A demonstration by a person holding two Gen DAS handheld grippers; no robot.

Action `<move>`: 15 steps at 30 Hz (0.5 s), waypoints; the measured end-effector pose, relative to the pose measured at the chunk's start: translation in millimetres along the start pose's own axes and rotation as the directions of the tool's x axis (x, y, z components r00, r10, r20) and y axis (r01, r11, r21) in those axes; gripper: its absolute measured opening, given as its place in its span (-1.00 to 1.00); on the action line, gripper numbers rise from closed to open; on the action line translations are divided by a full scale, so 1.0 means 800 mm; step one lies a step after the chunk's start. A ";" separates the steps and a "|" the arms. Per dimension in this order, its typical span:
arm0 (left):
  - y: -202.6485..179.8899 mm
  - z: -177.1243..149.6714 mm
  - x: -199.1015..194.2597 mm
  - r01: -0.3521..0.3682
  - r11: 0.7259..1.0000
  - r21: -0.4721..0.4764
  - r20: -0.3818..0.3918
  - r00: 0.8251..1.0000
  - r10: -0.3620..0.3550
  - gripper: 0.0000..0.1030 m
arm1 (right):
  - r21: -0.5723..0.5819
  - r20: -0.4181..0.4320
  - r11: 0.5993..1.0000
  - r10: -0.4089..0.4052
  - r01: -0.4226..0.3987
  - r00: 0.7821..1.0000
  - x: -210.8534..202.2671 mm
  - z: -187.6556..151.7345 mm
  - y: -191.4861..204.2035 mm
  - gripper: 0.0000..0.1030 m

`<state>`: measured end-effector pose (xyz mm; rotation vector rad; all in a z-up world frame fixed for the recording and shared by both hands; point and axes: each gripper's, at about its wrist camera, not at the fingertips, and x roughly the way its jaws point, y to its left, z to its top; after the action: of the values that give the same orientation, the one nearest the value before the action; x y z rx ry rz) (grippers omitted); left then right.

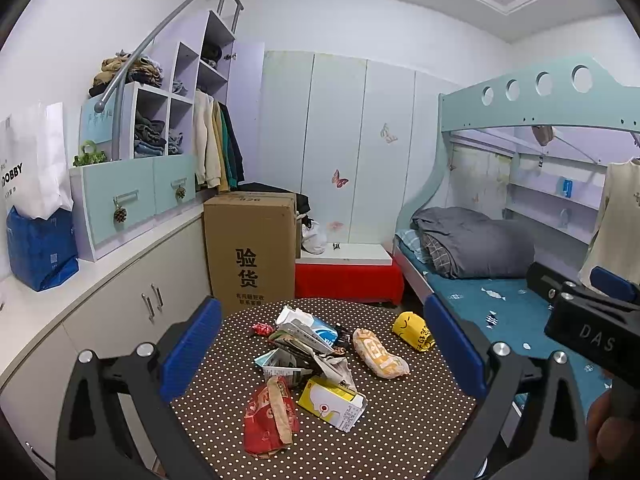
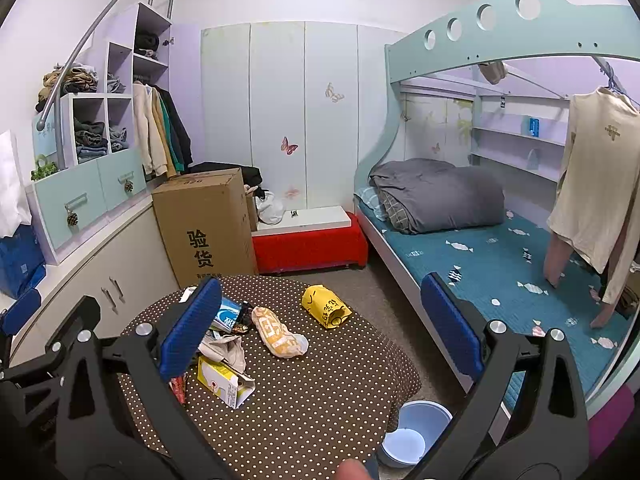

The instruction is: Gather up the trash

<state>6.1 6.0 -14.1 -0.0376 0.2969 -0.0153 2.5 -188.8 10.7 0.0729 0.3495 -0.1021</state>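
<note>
Both of my tools hang above the near edge of the worktop (image 1: 400, 420), a round top under a brown dotted cloth. The left hand-held gripper (image 1: 320, 356) has its blue pads spread wide with nothing between them, and the right hand-held gripper (image 2: 320, 328) is just as wide and just as empty. I judge this to be the very start of collecting: nothing is grasped yet and all the litter lies on the cloth.

Nearest to me lies a red wrapper (image 1: 268, 420), and just beside it on the right a yellow and white carton (image 1: 334, 402) on its side. Behind them sits a heap of crumpled paper and flattened cartons (image 1: 304, 344), pieces overlapping one another. To the right of the heap, apart from it, lies an orange and white snack bag (image 1: 380, 354), and farther right, near the far edge, a crumpled yellow wrapper (image 1: 412, 330).

On the floor at the right of the worktop stands a pale blue bin (image 2: 412, 428), open at the top; I take it for the place the litter goes.

My next move, as I judge it, is to lower one tool over a loose, separate piece, such as the snack bag, close on it, and carry it to the bin. The thin wrappers may slip or crumple under the pads.

Beyond are a cardboard box (image 1: 252, 252), a red bench (image 1: 348, 280) and the bunk bed (image 1: 500, 296).
</note>
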 end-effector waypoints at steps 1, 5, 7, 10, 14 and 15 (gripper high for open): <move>0.000 0.000 0.000 0.002 1.000 0.000 0.001 1.000 -0.002 0.92 | 0.000 0.000 1.000 0.000 0.000 1.000 0.000 0.000 0.001 0.89; 0.000 -0.002 0.001 0.002 1.000 0.000 -0.001 1.000 -0.002 0.92 | -0.002 -0.004 1.000 0.000 0.000 1.000 0.004 -0.003 0.003 0.89; 0.001 -0.004 0.002 0.000 1.000 -0.002 -0.004 1.000 0.000 0.92 | -0.001 -0.006 1.000 0.001 -0.001 1.000 0.006 -0.004 0.005 0.89; 0.003 -0.008 0.007 0.000 1.000 -0.007 -0.010 1.000 0.000 0.92 | 0.000 -0.006 1.000 0.000 0.000 1.000 0.006 -0.005 0.005 0.89; 0.004 -0.012 0.010 0.001 1.000 -0.008 -0.013 1.000 -0.001 0.92 | 0.000 -0.010 1.000 0.001 -0.001 1.000 0.009 -0.008 0.005 0.89; 0.005 -0.010 0.011 0.001 1.000 -0.009 -0.017 1.000 -0.001 0.92 | 0.000 -0.013 1.000 0.002 -0.002 1.000 0.011 -0.011 0.006 0.89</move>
<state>12.0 9.4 -24.7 -0.0464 0.3136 -0.0153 8.4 -184.3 -0.2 0.0736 0.3628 -0.0999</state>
